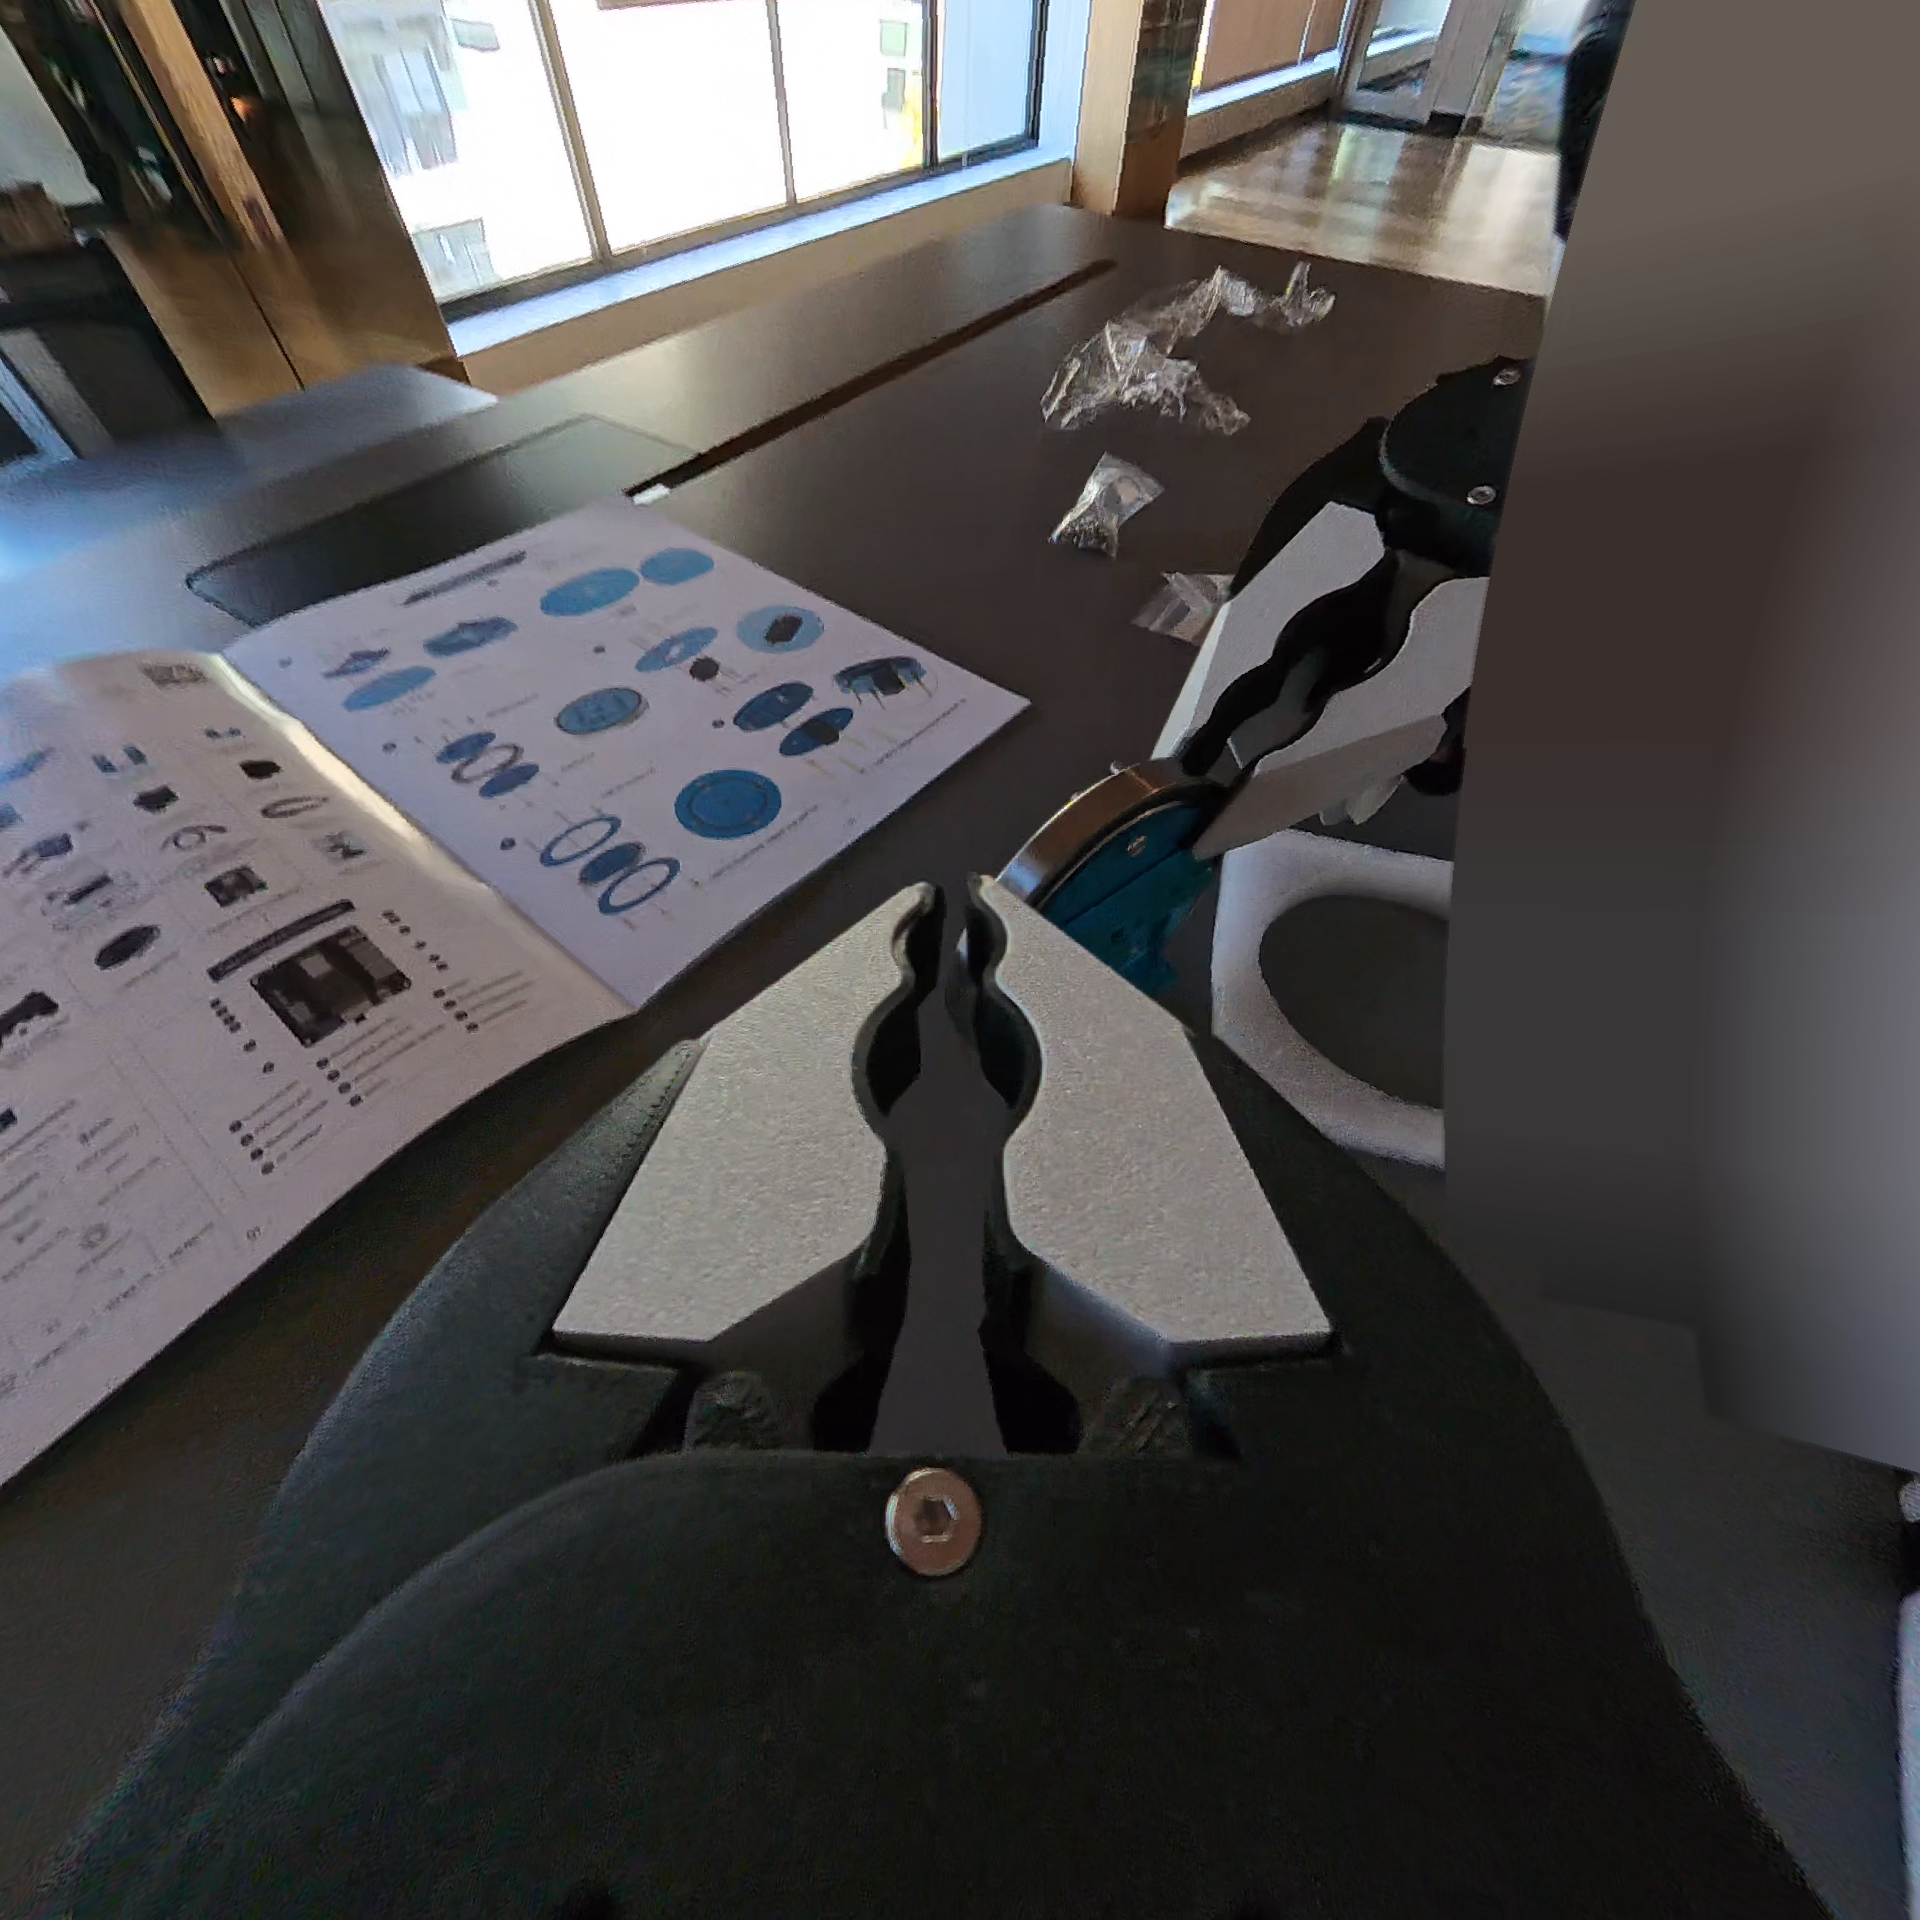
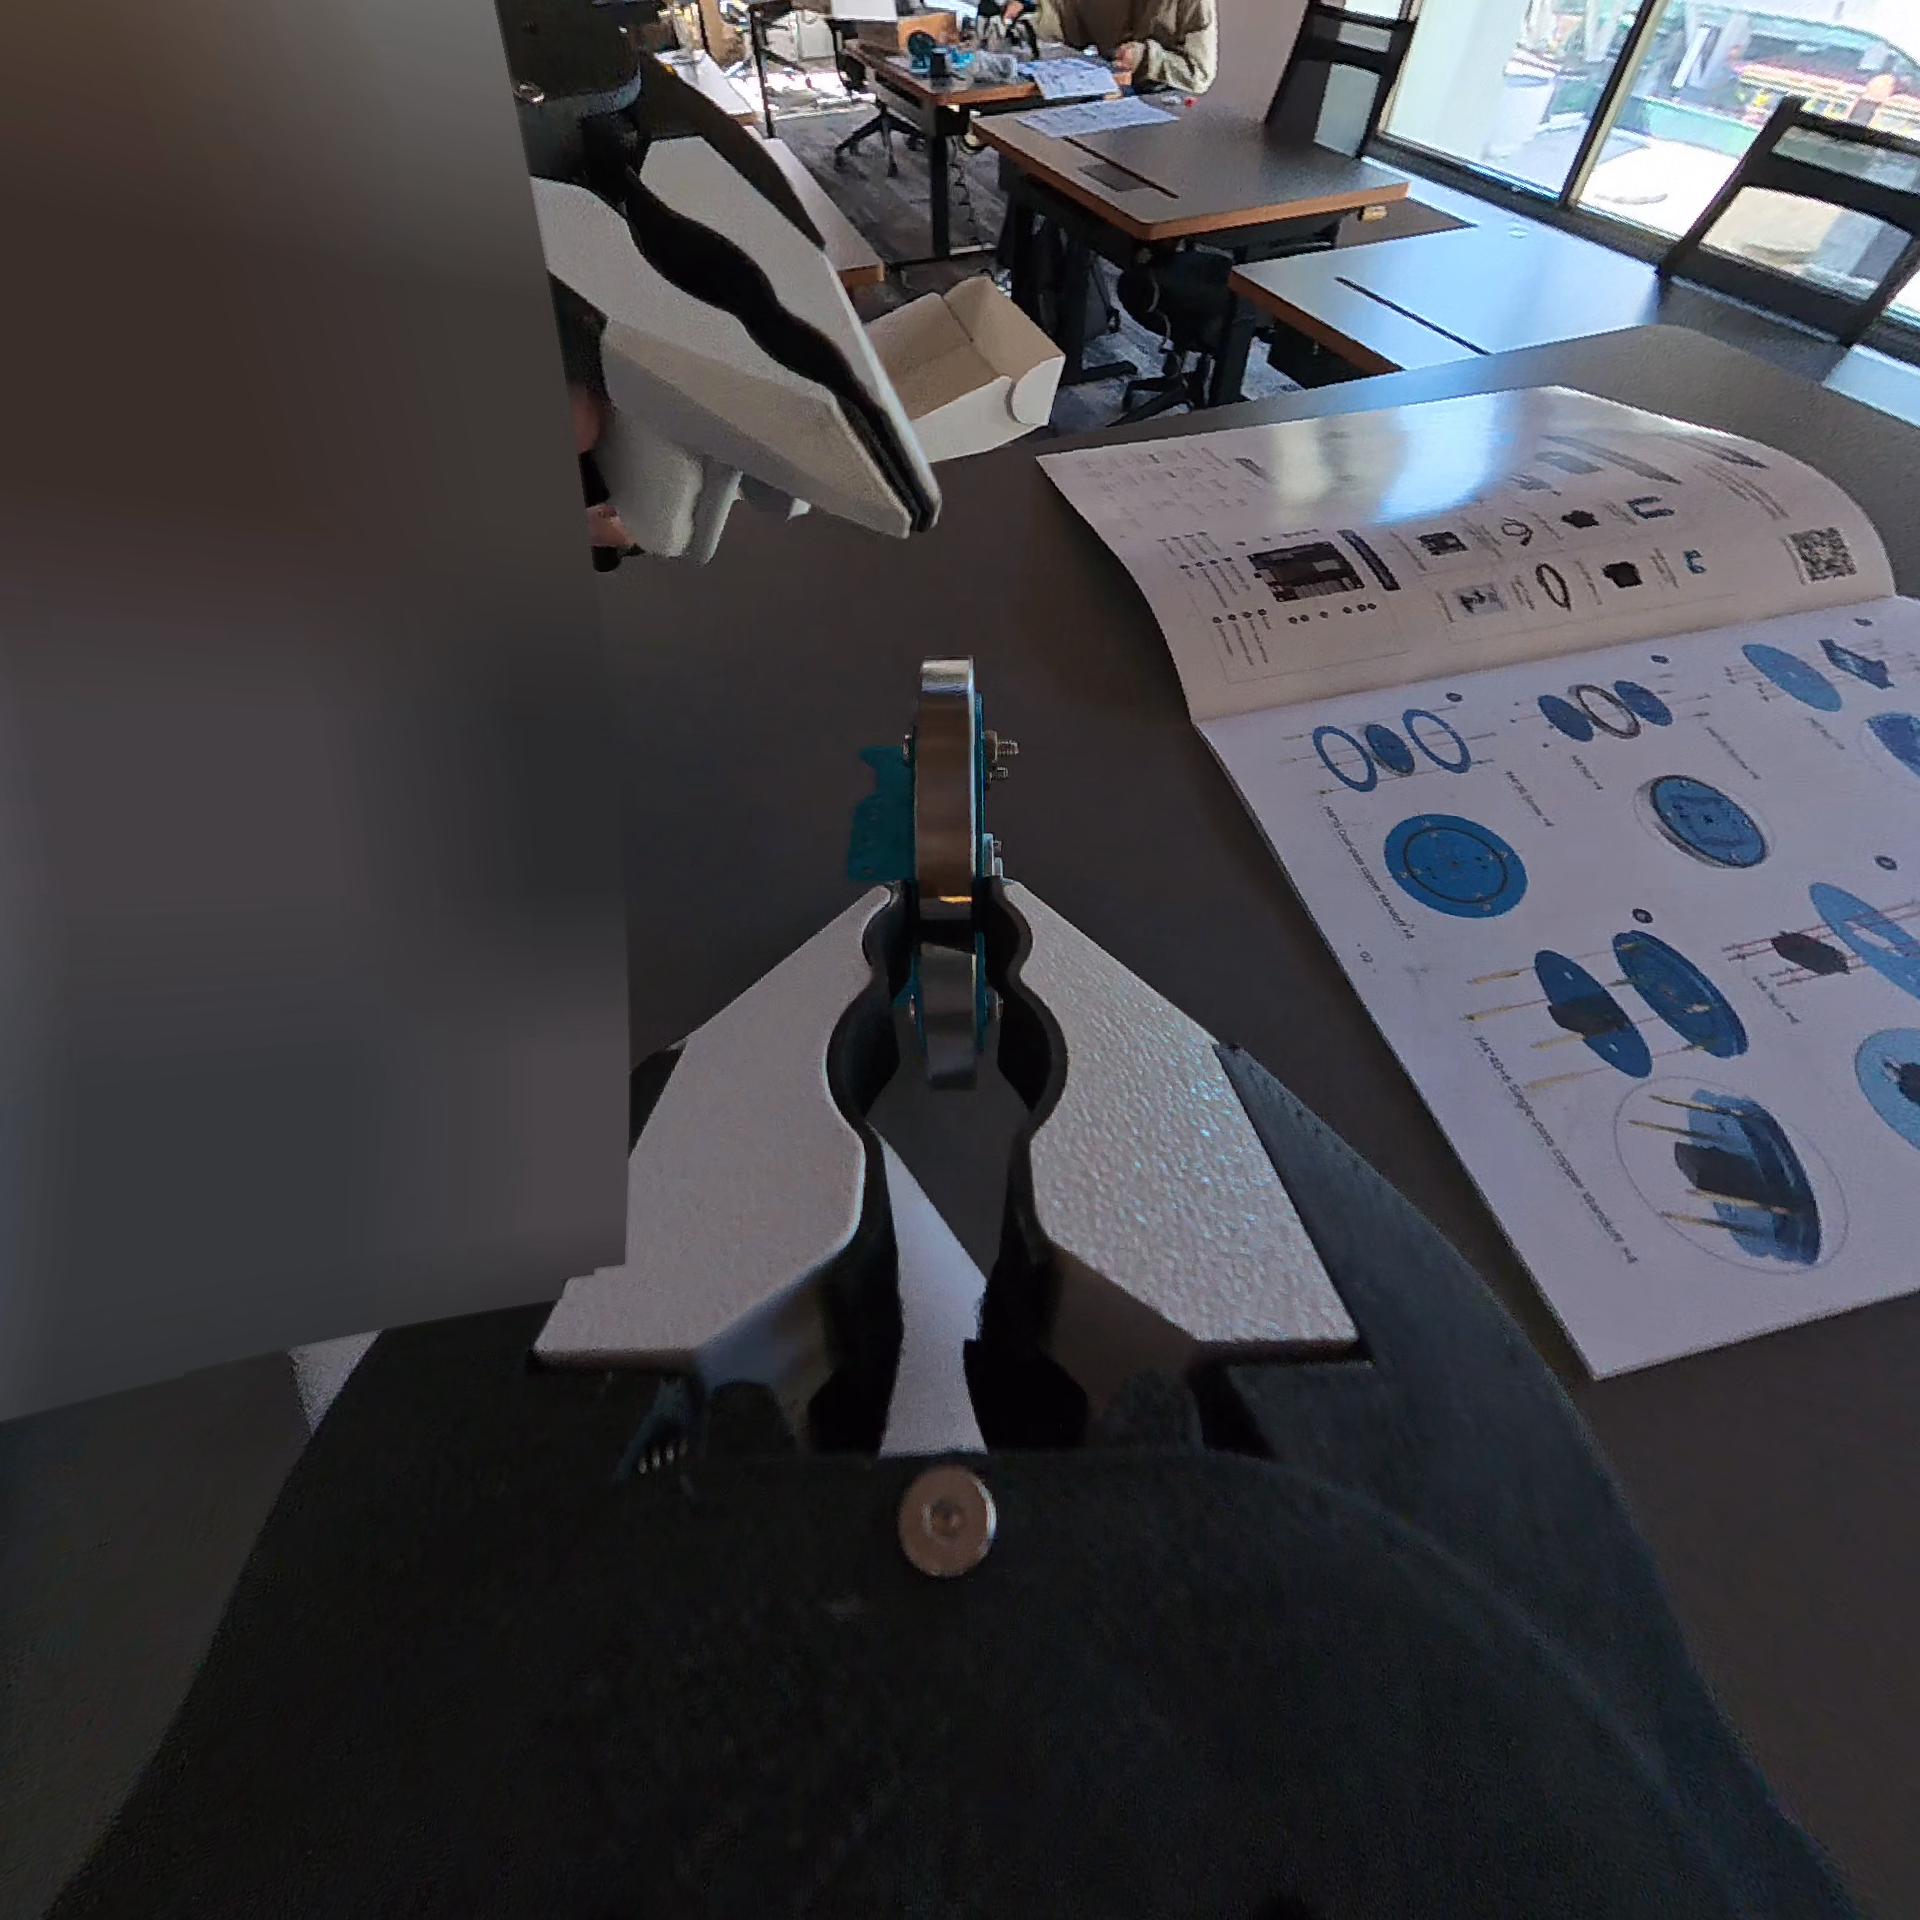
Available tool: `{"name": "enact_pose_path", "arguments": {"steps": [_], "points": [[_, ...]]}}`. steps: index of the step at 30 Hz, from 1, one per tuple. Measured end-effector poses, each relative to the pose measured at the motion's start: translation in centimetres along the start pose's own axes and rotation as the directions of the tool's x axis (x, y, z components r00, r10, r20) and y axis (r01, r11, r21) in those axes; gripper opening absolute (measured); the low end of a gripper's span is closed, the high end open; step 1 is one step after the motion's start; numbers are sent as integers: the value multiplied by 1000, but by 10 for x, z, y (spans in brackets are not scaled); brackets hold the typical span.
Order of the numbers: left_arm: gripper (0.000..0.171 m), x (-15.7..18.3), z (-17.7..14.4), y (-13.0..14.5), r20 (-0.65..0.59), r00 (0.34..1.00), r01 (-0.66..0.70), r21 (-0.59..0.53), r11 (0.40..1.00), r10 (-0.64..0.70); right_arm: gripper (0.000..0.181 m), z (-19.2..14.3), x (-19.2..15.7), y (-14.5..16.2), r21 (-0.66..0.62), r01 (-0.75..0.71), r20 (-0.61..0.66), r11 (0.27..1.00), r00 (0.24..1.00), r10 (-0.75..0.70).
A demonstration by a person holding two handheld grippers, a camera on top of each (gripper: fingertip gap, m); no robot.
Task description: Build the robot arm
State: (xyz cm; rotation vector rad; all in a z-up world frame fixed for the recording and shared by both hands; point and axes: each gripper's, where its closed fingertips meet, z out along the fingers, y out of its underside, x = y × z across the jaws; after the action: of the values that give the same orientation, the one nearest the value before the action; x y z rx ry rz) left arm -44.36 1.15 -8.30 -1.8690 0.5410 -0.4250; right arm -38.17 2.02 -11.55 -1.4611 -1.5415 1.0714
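One disc assy (image 2: 943,800) in R hand-held gripper (image 2: 948,914)

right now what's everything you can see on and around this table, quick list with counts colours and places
round part: one, silver ring between blue plates with small bolts, edge-on and clamped in the right gripper above the table
booklet: one, white pages with blue and black diagrams, lying open on the table
table: one, dark top, with a slot along it
plastic wrap: loose clear crumpled pieces, far side of the table
small bags: two, clear, with small dark parts inside, nearer than the wrap
foam block: one, white with a round cut-out, under the right gripper
cardboard box: one, white, open, at the table's edge
left gripper: one, white fingers on a black body, shut, empty, tips close to the round part
right gripper: one, same build, shut on the round part
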Motion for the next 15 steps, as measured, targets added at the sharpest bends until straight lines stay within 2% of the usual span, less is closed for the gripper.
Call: {"name": "enact_pose_path", "arguments": {"steps": [1,5,10,13,15], "points": [[0,-4,-2,2,9,999,32,-14,999,-31,12,0,0,0,1,-6,-9,1000,1000,6],[0,-7,-10,-3,-37,984,173,27,985,-172,12,-2,1,1,-2,-47,-55,999,997,47],[1,-7,-9,3,-45,956,289,5,957,-289,12,-1,0,1,18,-78,-111,997,991,80],[26,21,-4,-5,-170,899,410,9,912,-403,12,1,-1,-2,42,-88,-166,995,982,94],[31,45,2,-1,-218,872,449,-1,894,-438,12,2,-3,-3,57,-88,-197,995,976,97]]}}
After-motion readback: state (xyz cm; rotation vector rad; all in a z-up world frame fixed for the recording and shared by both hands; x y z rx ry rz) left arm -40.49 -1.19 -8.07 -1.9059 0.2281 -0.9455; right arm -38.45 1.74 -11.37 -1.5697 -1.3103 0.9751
